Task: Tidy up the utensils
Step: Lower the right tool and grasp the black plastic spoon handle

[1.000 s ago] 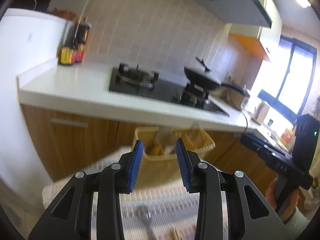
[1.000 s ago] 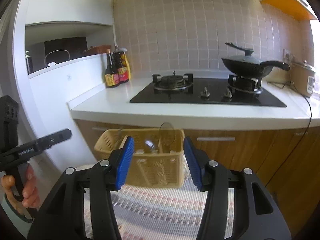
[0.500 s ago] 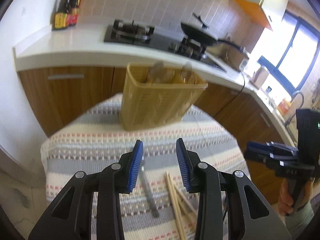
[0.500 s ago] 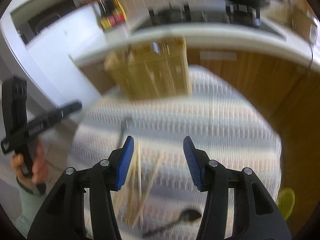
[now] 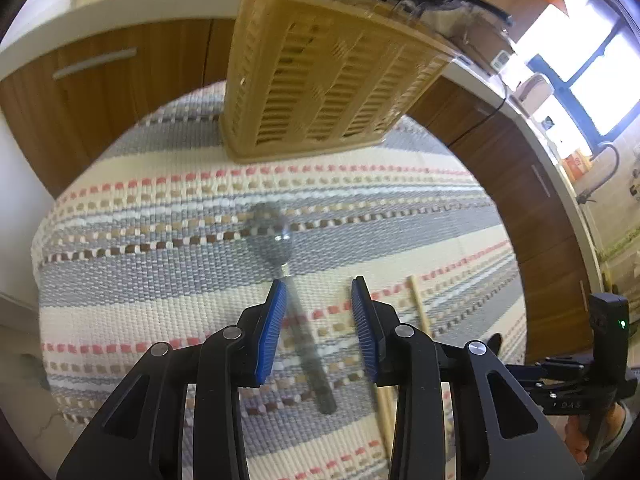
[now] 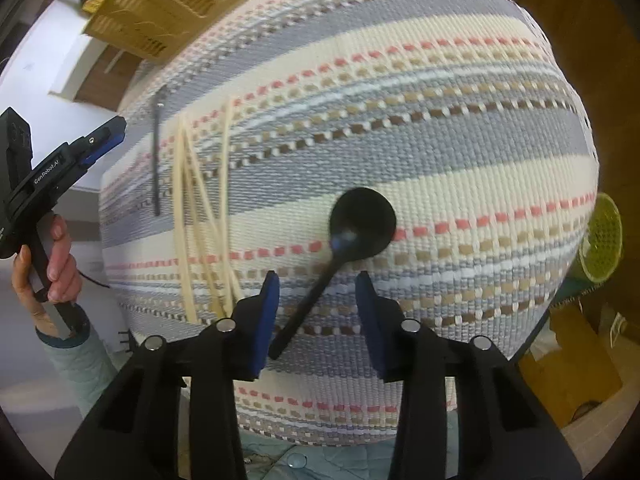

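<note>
A metal spoon [image 5: 272,236] lies on the striped cloth [image 5: 160,280], and its handle runs back between the fingers of my left gripper [image 5: 319,284], which is open just above it without touching. A black spoon [image 6: 362,224] lies nearer the cloth's front. Its handle passes between the fingers of my right gripper [image 6: 317,278], whose jaws are closing, though the pads stay clear of it. Several wooden chopsticks [image 6: 200,220] lie loose between the two spoons. A tan slotted basket [image 5: 320,68] stands at the far edge of the cloth.
Wooden cabinets [image 5: 120,72] and a white counter [image 5: 100,4] rise behind the basket. A hand [image 6: 48,256] holds the left gripper [image 6: 108,132] beside the cloth's left edge. A yellow-green round thing [image 6: 600,240] and a cardboard box [image 6: 576,360] sit off the right side.
Both grippers tipped down from facing the counter to facing the cloth. The left came over the metal spoon, the right over the black spoon. The right jaws stand narrower.
</note>
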The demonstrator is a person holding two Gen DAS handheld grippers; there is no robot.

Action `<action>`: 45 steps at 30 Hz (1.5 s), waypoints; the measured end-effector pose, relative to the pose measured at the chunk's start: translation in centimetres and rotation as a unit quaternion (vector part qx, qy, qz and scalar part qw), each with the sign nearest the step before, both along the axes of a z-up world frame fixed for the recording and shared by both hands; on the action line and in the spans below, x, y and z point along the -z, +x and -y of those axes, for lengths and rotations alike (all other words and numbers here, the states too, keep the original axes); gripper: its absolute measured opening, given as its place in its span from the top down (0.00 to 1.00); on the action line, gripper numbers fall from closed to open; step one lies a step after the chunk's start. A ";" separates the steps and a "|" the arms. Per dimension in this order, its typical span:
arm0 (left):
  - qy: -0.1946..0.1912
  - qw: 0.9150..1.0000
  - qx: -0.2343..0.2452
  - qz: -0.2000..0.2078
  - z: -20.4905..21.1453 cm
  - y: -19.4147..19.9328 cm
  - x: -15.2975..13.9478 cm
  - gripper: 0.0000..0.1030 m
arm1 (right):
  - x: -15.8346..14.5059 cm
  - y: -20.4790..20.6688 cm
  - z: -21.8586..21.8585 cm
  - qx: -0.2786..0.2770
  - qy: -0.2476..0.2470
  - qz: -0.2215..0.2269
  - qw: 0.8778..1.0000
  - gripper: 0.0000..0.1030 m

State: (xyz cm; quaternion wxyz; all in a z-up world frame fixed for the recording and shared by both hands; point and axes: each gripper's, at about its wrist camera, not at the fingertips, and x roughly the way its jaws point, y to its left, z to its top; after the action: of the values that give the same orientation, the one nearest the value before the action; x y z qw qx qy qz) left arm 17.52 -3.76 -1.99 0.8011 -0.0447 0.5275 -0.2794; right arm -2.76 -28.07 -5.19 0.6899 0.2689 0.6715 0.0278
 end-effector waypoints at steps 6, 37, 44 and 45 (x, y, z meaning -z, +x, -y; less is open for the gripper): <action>0.005 0.999 0.001 -0.035 -0.1 1.6 2.5 0.69 | 1.2 0.4 -0.8 0.011 -0.011 -0.014 1.000 0.74; 0.131 0.990 -0.034 0.044 5.6 1.4 1.7 0.91 | 0.2 6.4 -1.8 -0.090 -0.044 0.077 0.992 0.96; 0.063 0.992 -0.043 0.102 2.7 -1.6 -2.7 0.91 | -2.6 7.8 -0.4 -0.091 -0.020 0.146 0.985 0.96; 0.051 0.991 -0.046 0.113 2.3 -2.0 -3.7 0.91 | -3.1 8.1 -0.4 -0.092 -0.018 0.158 0.983 0.96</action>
State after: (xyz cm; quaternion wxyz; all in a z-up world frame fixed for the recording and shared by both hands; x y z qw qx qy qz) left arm 15.48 -6.01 1.75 0.8690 0.0039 0.4441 -0.2183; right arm 5.29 -27.66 -2.07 0.7869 0.1859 0.5759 0.1209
